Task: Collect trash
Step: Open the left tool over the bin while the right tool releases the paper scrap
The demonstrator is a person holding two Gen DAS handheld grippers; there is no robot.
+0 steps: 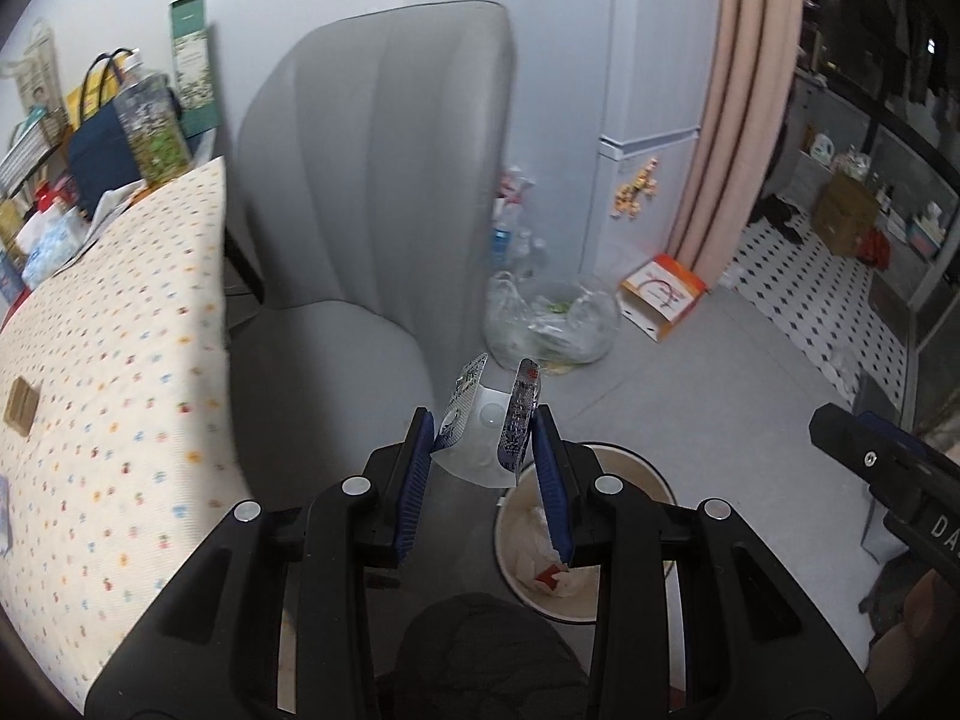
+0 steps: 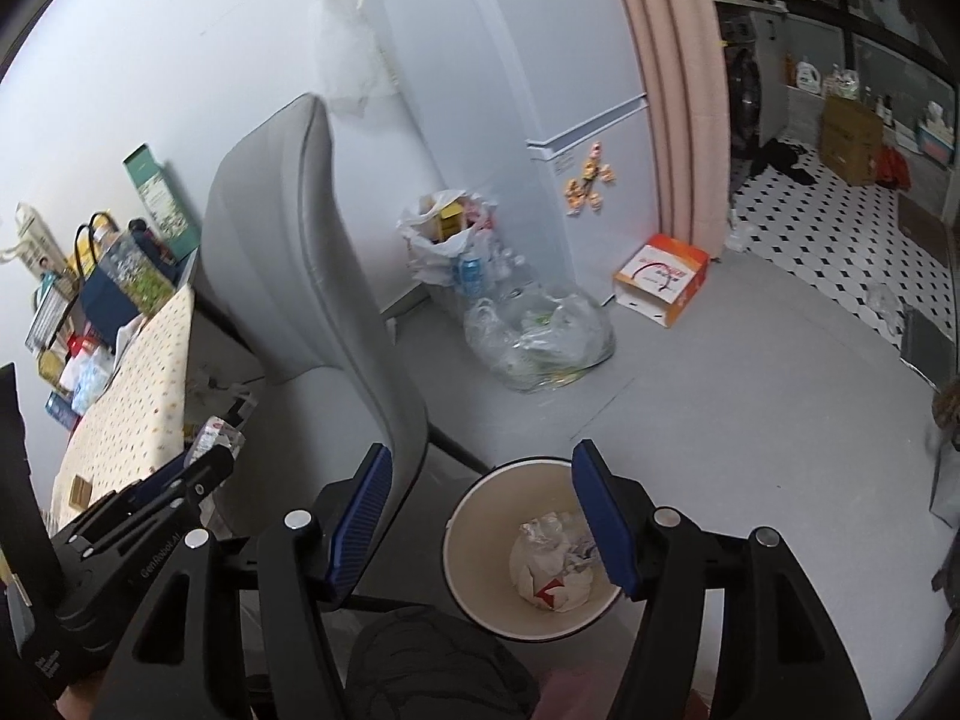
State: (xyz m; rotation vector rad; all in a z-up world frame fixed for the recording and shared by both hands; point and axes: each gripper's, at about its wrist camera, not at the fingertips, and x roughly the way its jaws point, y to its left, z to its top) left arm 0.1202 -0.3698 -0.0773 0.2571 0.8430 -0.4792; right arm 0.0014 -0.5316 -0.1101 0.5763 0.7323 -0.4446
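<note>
A bin [image 2: 534, 546] is placed on the floor right of the chair [image 2: 312, 276], with crumpled paper [image 2: 555, 564] inside. A table [image 1: 114, 324] is set left of the chair; a plastic bag [image 2: 540, 336] lies behind the bin.

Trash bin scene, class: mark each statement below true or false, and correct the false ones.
1. The left gripper grips a clear plastic wrapper. True.
2. The right gripper holds a crumpled tissue. False: nothing lies between its spread fingers.
3. The round trash bin already holds crumpled paper. True.
4. The grey chair lies tipped over. False: it stands upright.
5. The orange-and-white box sits on the table. False: it is on the floor.
</note>
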